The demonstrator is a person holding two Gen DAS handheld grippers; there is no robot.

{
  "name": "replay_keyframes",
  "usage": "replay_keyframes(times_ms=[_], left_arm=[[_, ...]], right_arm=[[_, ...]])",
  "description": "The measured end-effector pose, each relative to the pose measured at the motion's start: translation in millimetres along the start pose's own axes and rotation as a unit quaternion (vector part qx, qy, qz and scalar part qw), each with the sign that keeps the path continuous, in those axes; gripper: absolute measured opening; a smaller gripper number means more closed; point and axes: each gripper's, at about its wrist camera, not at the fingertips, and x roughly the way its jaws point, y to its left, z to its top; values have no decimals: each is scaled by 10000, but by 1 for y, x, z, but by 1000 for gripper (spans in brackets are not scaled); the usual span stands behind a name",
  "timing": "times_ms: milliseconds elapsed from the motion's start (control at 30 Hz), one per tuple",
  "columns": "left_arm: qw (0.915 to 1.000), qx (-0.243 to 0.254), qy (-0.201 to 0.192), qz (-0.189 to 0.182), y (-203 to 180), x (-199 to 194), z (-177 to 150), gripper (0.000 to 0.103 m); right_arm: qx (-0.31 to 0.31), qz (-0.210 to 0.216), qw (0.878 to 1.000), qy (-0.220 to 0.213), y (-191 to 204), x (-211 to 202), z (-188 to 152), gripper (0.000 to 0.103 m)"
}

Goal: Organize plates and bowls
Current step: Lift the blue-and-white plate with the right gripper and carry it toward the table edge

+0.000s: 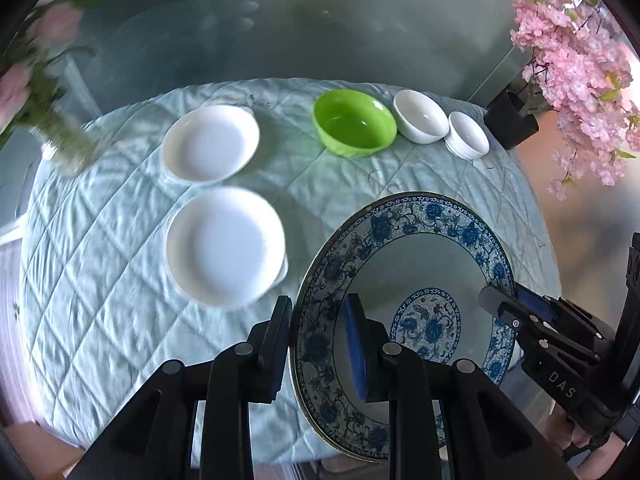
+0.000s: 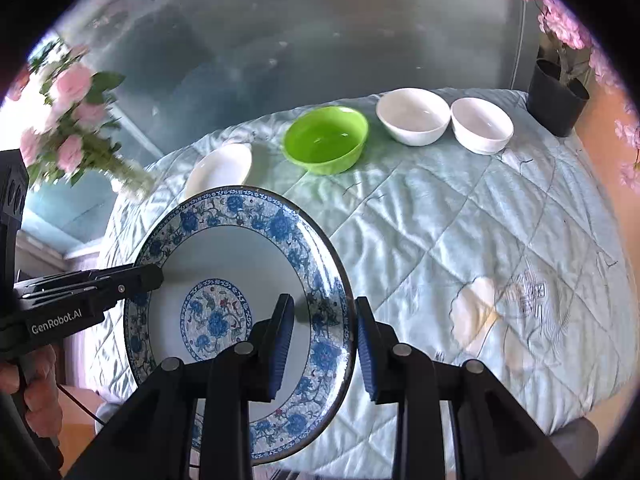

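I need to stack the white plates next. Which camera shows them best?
The left wrist view: both white plates show whole, the far plate behind the near plate. The right wrist view shows only part of one; the blue plate hides the rest.
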Motion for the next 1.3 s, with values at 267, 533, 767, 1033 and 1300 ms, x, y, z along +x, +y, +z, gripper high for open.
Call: replay_keyframes(times_ms=[267,533,767,1033,1300], left_arm=[[9995,-295,-112,-34,16,-19,-53,23],[9980,-554,144,-274,19,8,-86,23],[9965,-655,383,-343,20,53,-97,23],[9949,-718,576,-420,27,115,-104,23],[9952,-735,585,-284,29,155,-101,23]], right_arm=[[-288,-18,9996,64,25,-22,-30,29],[-279,-81,9994,178,23,-20,-48,30],[-111,-113,9990,415,8,9,-64,30],[146,-82,9980,610,-17,58,-81,30],[328,-50,9975,628,-36,100,-91,30]])
